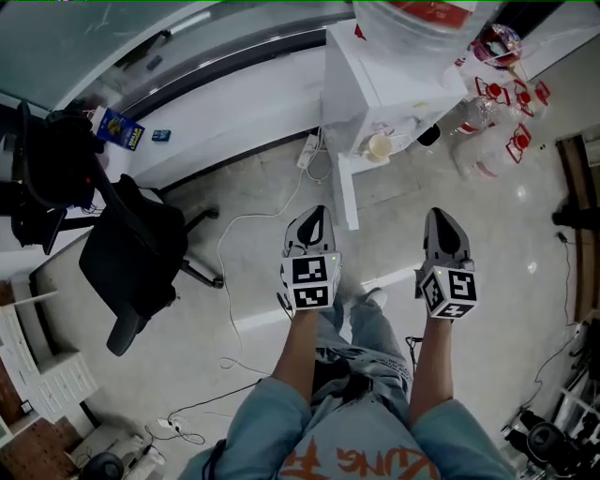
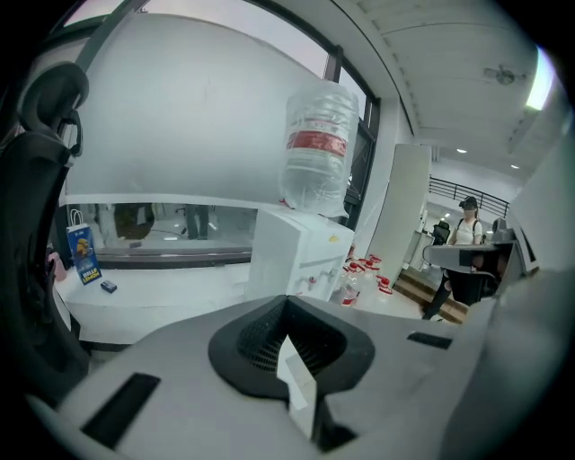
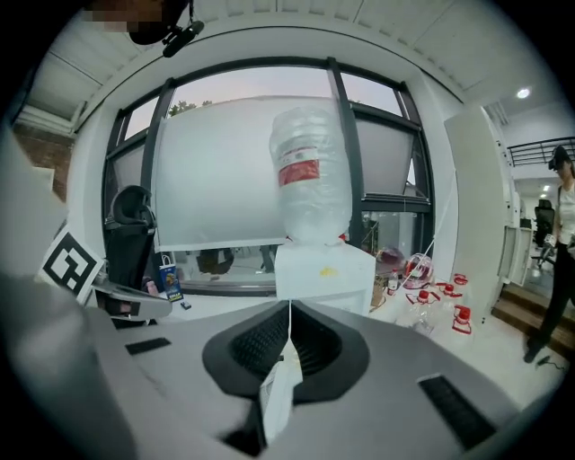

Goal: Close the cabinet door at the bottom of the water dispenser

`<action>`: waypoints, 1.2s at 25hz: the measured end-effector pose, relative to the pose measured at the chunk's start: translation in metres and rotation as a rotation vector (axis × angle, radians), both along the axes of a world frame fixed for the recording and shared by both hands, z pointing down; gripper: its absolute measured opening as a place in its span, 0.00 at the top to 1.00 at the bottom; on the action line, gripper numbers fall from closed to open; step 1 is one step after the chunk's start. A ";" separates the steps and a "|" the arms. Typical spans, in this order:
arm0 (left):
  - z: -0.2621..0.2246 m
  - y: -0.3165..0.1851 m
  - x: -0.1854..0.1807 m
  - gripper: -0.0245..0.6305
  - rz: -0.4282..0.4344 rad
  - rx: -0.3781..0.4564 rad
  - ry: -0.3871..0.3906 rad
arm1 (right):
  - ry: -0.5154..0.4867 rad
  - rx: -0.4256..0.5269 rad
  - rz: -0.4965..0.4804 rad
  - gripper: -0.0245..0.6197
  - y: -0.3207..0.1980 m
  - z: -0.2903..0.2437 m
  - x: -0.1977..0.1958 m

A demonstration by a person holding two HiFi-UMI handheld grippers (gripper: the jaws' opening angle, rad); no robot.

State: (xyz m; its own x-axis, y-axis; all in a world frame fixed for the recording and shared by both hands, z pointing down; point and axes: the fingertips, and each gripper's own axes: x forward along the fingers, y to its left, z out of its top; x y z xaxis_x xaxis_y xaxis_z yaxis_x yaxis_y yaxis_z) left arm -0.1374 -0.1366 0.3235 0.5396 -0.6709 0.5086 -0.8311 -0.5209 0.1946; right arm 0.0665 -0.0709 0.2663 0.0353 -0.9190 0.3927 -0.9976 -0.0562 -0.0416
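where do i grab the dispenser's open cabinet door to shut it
Probably the cabinet door at its free outer edge, coming from its left in the head view: it stands swung out edge-on, with the left gripper nearest.

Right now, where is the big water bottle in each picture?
Head view: the water bottle is at the top edge, right of the middle, seen from above.
Left gripper view: upper middle, a little to the right.
Right gripper view: upper middle.
Shared landmark: the white dispenser it stands on, right under it in both gripper views.
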 end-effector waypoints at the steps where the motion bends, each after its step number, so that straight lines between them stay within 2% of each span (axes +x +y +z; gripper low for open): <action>1: 0.001 -0.002 0.001 0.95 0.000 -0.003 -0.002 | 0.000 -0.006 -0.016 0.92 -0.003 0.002 -0.004; 7: 0.027 -0.001 0.007 0.95 -0.014 -0.021 -0.022 | -0.018 -0.058 -0.119 0.92 -0.015 0.048 -0.020; 12: 0.066 -0.005 0.013 0.95 -0.087 -0.015 -0.027 | -0.028 -0.122 -0.213 0.92 -0.023 0.106 -0.022; 19: 0.137 0.006 0.010 0.95 -0.112 -0.025 -0.069 | -0.043 -0.173 -0.297 0.92 -0.018 0.180 -0.035; 30: 0.236 0.028 0.032 0.95 -0.016 -0.076 -0.086 | -0.058 -0.212 -0.304 0.91 -0.003 0.275 -0.045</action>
State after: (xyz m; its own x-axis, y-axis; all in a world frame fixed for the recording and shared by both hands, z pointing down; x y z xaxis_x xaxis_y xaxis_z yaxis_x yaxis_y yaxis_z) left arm -0.1053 -0.1087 0.5593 0.4810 -0.6369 0.6025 -0.8546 -0.4939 0.1603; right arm 0.0218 -0.0743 0.5416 -0.2551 -0.7819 0.5688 -0.9662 0.2292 -0.1182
